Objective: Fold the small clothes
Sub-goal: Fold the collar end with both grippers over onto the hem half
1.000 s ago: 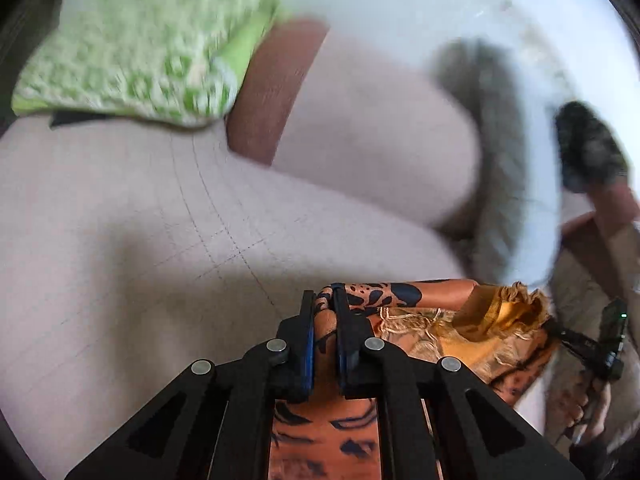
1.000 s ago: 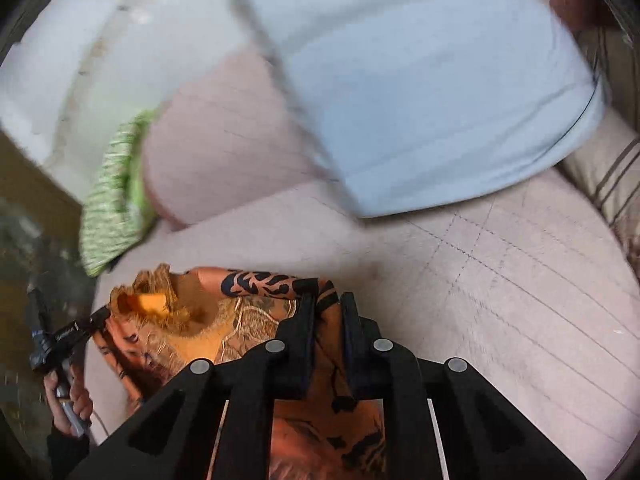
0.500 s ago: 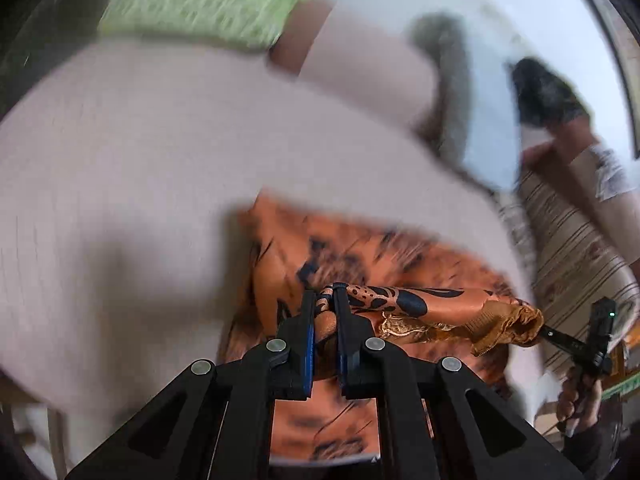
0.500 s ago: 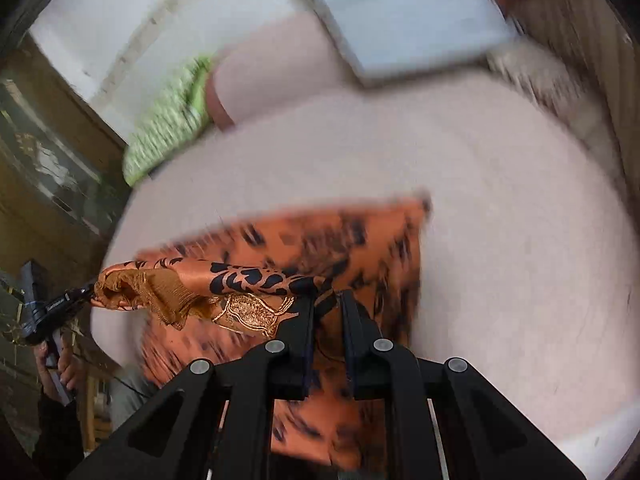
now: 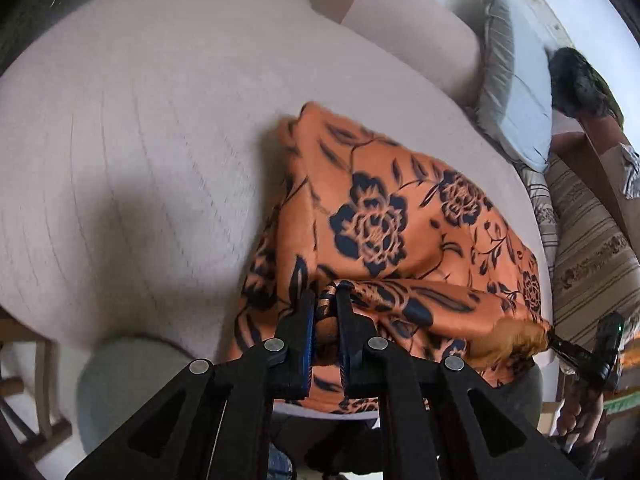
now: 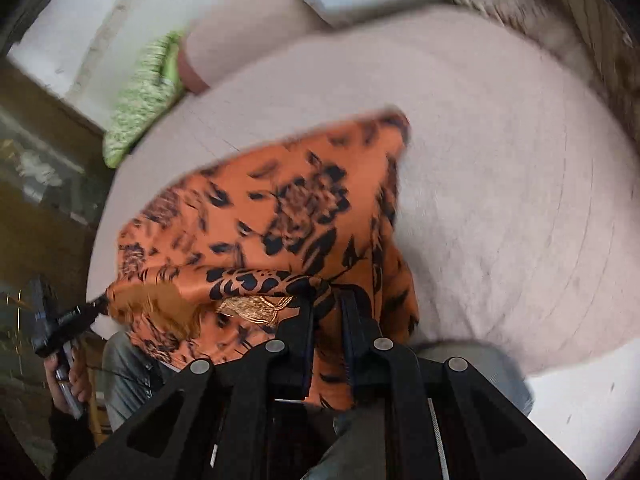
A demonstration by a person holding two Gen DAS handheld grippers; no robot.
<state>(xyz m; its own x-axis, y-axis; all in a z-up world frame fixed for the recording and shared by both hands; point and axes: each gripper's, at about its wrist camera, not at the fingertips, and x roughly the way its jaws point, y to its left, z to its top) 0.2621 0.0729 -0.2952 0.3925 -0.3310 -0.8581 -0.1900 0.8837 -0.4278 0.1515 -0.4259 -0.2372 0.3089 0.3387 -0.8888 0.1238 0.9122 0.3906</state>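
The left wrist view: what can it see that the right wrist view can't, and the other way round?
Only the left shows the dark furry thing and striped cushion. Only the right shows the brown cabinet beside the bed. Both show the orange flowered cloth on the pinkish bed, the green pillow, and each one's jaws pinching the cloth's edge.

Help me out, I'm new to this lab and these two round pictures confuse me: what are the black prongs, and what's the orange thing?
Each picture comes from a fisheye camera on a hand-held gripper, looking along its two black fingers. The left gripper and right gripper each pinch one end of the same edge of an orange floral garment, which lies on a pale pink bed cover. A person holds both tools; a hand shows in the right view. A green pillow lies behind.
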